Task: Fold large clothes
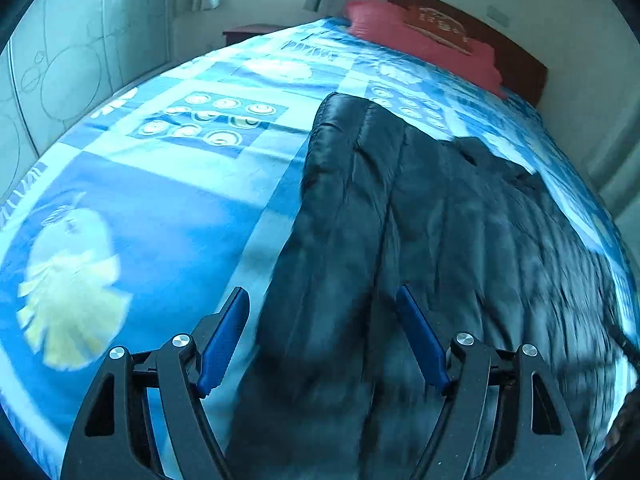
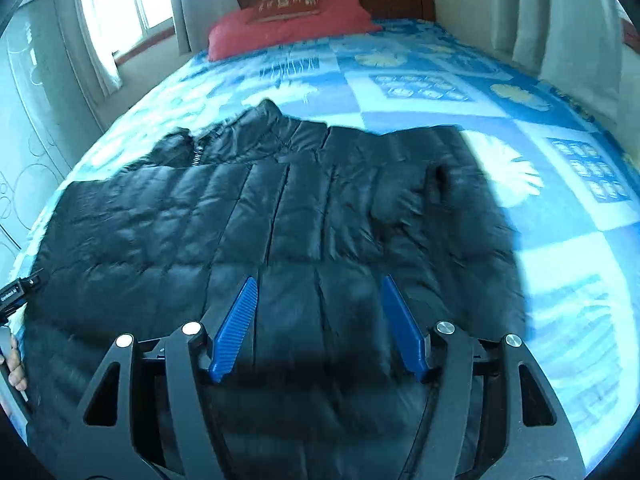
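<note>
At the far left of the right wrist view a bit of the left gripper's body and a hand (image 2: 16, 364) show at the jacket's left edge. The left gripper (image 1: 322, 300) hovers low over the near left part of the jacket (image 1: 420, 220), its blue fingers (image 1: 224, 340) apart with nothing between them. The black quilted jacket lies spread on the bed (image 1: 160, 200), collar toward the far end, near hem under both cameras. To the right, the right gripper (image 2: 318, 286) hangs above the jacket's near middle, fingers (image 2: 234, 328) also apart and empty. Judging from this, no fold has begun; each side needs a grip on hem or sleeve first. The shell looks slick and puffy, so a shallow pinch could slide off, or catch only the top layer and drag the jacket askew. The bunched right sleeve may get trapped inside a fold. A red pillow (image 2: 288, 24) sits far off by the headboard. No containers are in view.
</note>
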The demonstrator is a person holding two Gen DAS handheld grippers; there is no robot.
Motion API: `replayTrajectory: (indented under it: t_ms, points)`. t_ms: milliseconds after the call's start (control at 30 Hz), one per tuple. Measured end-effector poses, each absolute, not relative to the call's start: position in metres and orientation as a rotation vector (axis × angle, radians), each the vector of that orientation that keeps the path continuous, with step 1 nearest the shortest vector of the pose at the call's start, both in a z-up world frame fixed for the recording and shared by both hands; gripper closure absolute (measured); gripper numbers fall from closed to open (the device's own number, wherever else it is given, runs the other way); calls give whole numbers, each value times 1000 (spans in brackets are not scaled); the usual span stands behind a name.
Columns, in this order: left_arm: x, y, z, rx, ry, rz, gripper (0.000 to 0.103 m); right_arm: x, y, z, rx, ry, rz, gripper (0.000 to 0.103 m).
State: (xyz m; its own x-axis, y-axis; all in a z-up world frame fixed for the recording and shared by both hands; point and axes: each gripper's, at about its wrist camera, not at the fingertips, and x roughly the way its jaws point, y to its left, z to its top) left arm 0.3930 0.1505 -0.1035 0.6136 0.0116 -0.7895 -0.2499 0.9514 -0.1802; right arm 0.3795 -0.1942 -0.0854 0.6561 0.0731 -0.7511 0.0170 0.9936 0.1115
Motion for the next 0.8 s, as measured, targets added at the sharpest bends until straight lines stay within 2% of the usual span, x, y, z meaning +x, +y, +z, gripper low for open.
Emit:
replayTrajectory:
  t_ms: [333,467,800]
  points:
    - [217,170,-101,-316,945,54,28,184,-257,-98,90,950,-105,37]
    - [154,172,-108,-406,978,18,28,114,-270,-113,185,1003,-115,37]
    - [74,160,-125,-575,999,-92,28,36,-273,-125,362,1008,-46,36]
